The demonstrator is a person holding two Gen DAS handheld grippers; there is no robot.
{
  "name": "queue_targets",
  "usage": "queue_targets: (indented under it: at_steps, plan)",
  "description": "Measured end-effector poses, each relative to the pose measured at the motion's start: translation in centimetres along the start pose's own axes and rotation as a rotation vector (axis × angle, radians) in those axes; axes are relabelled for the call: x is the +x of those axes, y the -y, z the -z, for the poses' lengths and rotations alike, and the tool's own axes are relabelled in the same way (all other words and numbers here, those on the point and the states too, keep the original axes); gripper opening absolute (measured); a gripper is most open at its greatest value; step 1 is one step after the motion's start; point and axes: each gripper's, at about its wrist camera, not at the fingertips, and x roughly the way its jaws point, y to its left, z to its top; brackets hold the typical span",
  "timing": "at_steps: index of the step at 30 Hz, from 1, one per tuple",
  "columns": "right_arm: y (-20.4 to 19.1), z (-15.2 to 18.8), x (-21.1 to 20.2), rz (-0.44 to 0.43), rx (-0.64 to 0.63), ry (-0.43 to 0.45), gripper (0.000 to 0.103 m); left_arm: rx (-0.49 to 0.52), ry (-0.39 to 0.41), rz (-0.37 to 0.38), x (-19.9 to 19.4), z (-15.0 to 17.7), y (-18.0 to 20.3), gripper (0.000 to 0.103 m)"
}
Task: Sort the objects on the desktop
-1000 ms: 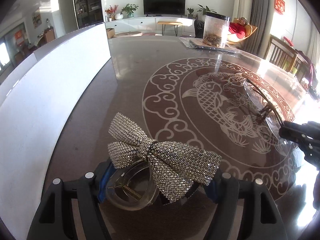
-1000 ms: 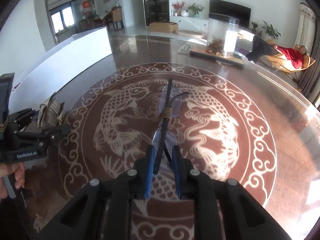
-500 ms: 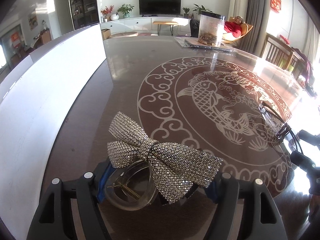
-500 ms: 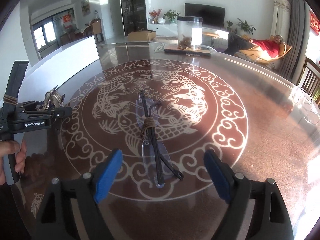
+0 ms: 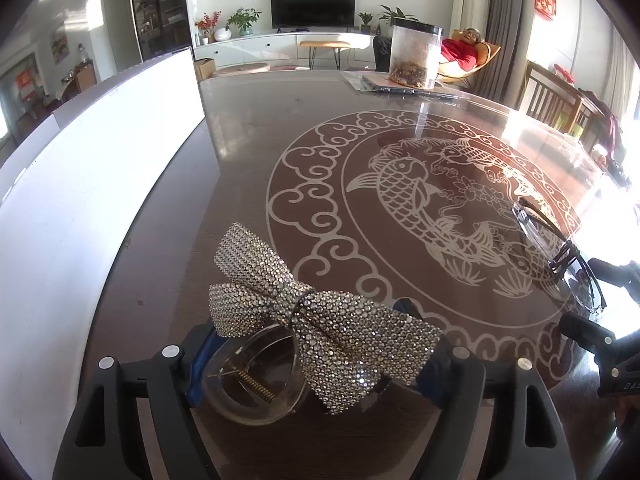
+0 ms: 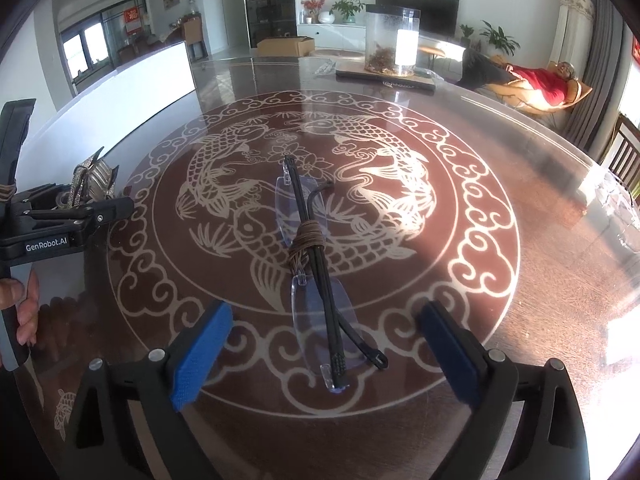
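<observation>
The right gripper [image 6: 324, 360] has released the folded glasses [image 6: 316, 276]: a second ago its fingers [image 6: 200, 356] were clenched on them, and they have just been spreading wide, with the glasses now lying free on the table [image 6: 540, 280] between the blue pads, touching neither. The left gripper [image 5: 316, 364] is staying in place, its fingers [image 5: 200, 364] having just been opening slightly around the rhinestone bow hair clip [image 5: 312, 320]. The bow is covering both pads, so whether they are pressing the clip cannot be told. In the left wrist view, the glasses are sitting at the right edge, partly washed out by glare.
</observation>
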Motion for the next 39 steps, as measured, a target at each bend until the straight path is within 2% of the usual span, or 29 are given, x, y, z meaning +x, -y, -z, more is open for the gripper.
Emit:
queue_targets:
  at_steps: [2, 3, 4, 5, 6, 7, 8, 10, 11, 17, 20, 22, 24, 27, 31, 33, 34, 36, 37, 38, 39]
  plan:
    - [0.1, -0.1, 0.0, -0.024, 0.001, 0.004, 0.097, 0.022, -0.015, 0.013, 0.2, -0.1, 0.3, 0.088]
    - [0.2, -0.5, 0.1, -0.039, -0.002, 0.000, 0.096, 0.029, -0.018, 0.018, 0.2, -0.1, 0.4, 0.088]
    - [0.3, -1.0, 0.2, -0.045, -0.011, -0.011, 0.082, 0.034, -0.021, 0.028, 0.2, -0.1, 0.3, 0.088]
    - [0.2, -1.6, 0.2, -0.056, -0.026, -0.018, 0.049, 0.039, -0.016, 0.028, 0.0, 0.0, 0.2, 0.076]
    - [0.1, -2.2, 0.2, -0.077, -0.046, -0.034, 0.030, 0.036, -0.008, 0.038, -0.3, 0.1, 0.0, 0.072]
    - [-0.2, -2.7, 0.4, -0.084, -0.066, -0.064, 0.024, 0.022, -0.009, 0.055, -0.6, 0.3, -0.4, 0.071]
    - [-0.5, -3.0, 0.5, -0.095, -0.086, -0.091, 0.023, -0.003, -0.014, 0.078, -1.0, 0.6, -0.9, 0.071]
    - [-1.1, -3.3, -0.1, -0.099, -0.127, -0.100, 0.013, -0.040, 0.027, 0.100, -3.0, 1.2, -1.7, 0.071]
    - [-1.3, -3.6, -0.7, -0.112, -0.132, -0.097, 0.012, -0.043, 0.056, 0.097, -4.2, 1.5, -1.9, 0.071]
    - [-3.3, -7.4, -6.0, -0.245, -0.091, 0.017, 0.012, -0.153, 0.230, 0.117, -14.0, 1.4, -5.3, 0.071]
    - [-7.6, -11.1, -8.1, -0.336, -0.138, 0.072, 0.012, -0.220, 0.288, 0.099, -18.4, 0.0, -9.6, 0.071]
    - [-11.8, -13.8, -8.7, -0.409, -0.175, 0.104, 0.012, -0.257, 0.285, 0.033, -19.8, -0.7, -13.6, 0.071]
    - [-16.6, -16.4, -8.9, -0.485, -0.215, 0.124, 0.012, -0.292, 0.248, -0.070, -19.9, -0.7, -17.6, 0.071]
    - [-24.3, -19.5, -7.7, -0.590, -0.264, 0.105, 0.012, -0.384, 0.121, -0.160, -17.9, 0.7, -23.5, 0.071]
    - [-33.5, -20.6, -3.5, -0.689, -0.306, -0.042, 0.012, -0.480, -0.041, -0.250, -15.1, 3.4, -28.3, 0.071]
    - [-36.8, -20.2, -1.2, -0.705, -0.326, -0.128, 0.013, -0.523, -0.089, -0.259, -14.4, 4.2, -29.6, 0.071]
    - [-38.0, -19.9, -0.2, -0.706, -0.330, -0.171, 0.016, -0.542, -0.107, -0.249, -14.2, 4.6, -30.0, 0.072]
    - [-39.6, -19.4, 1.3, -0.694, -0.341, -0.241, 0.047, -0.575, -0.107, -0.240, -14.2, 5.1, -30.3, 0.072]
    - [-39.9, -19.3, 1.6, -0.683, -0.352, -0.252, 0.081, -0.582, -0.086, -0.252, -14.6, 5.3, -30.3, 0.072]
    - [-39.9, -19.4, 1.4, -0.673, -0.360, -0.241, 0.093, -0.585, -0.061, -0.274, -15.1, 5.2, -30.1, 0.073]
    - [-39.6, -19.7, 0.9, -0.663, -0.366, -0.214, 0.093, -0.586, -0.035, -0.290, -15.8, 5.2, -29.9, 0.076]
